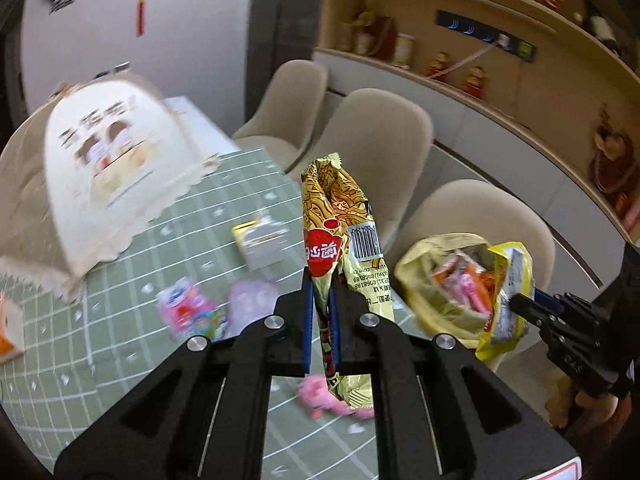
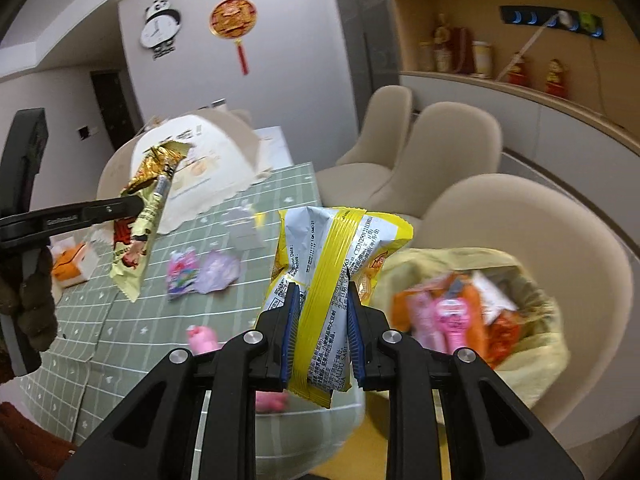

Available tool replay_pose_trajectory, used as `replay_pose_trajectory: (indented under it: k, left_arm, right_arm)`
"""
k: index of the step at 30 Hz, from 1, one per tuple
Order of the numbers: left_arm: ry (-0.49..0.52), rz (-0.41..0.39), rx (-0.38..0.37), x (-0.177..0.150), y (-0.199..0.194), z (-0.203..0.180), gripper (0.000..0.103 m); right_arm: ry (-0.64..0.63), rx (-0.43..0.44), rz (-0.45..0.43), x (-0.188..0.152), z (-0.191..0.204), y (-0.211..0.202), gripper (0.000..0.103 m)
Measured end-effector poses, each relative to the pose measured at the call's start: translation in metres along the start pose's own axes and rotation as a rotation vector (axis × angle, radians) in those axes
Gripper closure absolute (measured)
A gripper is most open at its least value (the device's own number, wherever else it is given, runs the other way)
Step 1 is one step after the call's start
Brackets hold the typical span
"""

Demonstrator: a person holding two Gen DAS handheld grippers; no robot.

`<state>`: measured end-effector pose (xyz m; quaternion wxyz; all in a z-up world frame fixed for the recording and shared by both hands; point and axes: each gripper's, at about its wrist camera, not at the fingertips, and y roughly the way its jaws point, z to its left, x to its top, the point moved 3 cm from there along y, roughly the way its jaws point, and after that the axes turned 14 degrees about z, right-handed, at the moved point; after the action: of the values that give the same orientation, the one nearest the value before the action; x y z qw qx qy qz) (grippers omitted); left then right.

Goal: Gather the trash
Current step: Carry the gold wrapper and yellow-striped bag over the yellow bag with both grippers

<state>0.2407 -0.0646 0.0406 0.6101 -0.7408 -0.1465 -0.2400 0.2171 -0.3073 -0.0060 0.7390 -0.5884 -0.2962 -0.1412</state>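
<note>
Left tool (image 1: 321, 312): its blue pads are pressing together on a gold noodle wrapper (image 1: 340, 240), pinching it near the middle and holding it upright above the surface.
Gold noodle wrapper, other view: it is hanging from the left tool's tip (image 2: 136, 205) in the air over the green checked surface (image 2: 120, 320), its torn top pointing up.
Right tool (image 2: 322, 320): its fingers are pinching a yellow and white wrapper (image 2: 328, 264), which is standing up between the blue pads.
Yellow and white wrapper, other view: it is sitting at the right tool's tip (image 1: 520, 304), just beside the open mouth of the bag.
Trash bag (image 1: 440, 280): a pale yellow bag is hanging open off the edge of the surface, in front of a beige chair (image 1: 500, 216); orange and pink packets are lying inside it.
Trash bag, right view: its mouth (image 2: 532, 280) is lying just right of the yellow and white wrapper.
Remaining litter: a pink and white packet (image 1: 188, 312), a pale purple wrapper (image 1: 252, 300), a small box (image 1: 262, 244) and a pink item (image 1: 320, 400) are lying on the surface.
Food cover (image 1: 108, 168): a cream dome is standing at the far end of the surface, blurred.
Orange and white carton (image 2: 72, 262): it is resting near the left edge.
</note>
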Motion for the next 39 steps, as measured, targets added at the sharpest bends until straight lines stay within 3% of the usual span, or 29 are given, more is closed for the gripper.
replay_pose_trajectory:
  k: [6,12,20,23,31,35,39]
  left_arm:
    - [0.049,0.026,-0.071,0.016,0.024,-0.042,0.096]
    - [0.068,0.107,-0.168,0.024,0.07,-0.083,0.096]
    - [0.168,0.233,-0.284,0.033,0.146,-0.155,0.096]
    - [0.219,0.274,-0.295,0.037,0.178,-0.181,0.096]
    - [0.279,0.389,-0.231,0.038,0.252,-0.217,0.096]
    - [0.283,0.458,-0.26,0.028,0.269,-0.226,0.096]
    - [0.271,0.463,-0.288,0.026,0.27,-0.225,0.092]
  right_arm:
    - [0.056,-0.061,0.009,0.003,-0.049,-0.014,0.081]
    - [0.11,-0.126,0.052,0.001,-0.089,-0.015,0.081]
    - [0.199,-0.176,0.087,-0.002,-0.133,-0.006,0.081]
    - [0.222,-0.214,0.105,-0.002,-0.147,0.0,0.081]
    - [0.282,-0.238,0.126,-0.008,-0.167,0.011,0.081]
    - [0.3,-0.243,0.14,-0.009,-0.172,0.017,0.081]
    - [0.309,-0.245,0.155,-0.008,-0.174,0.025,0.081]
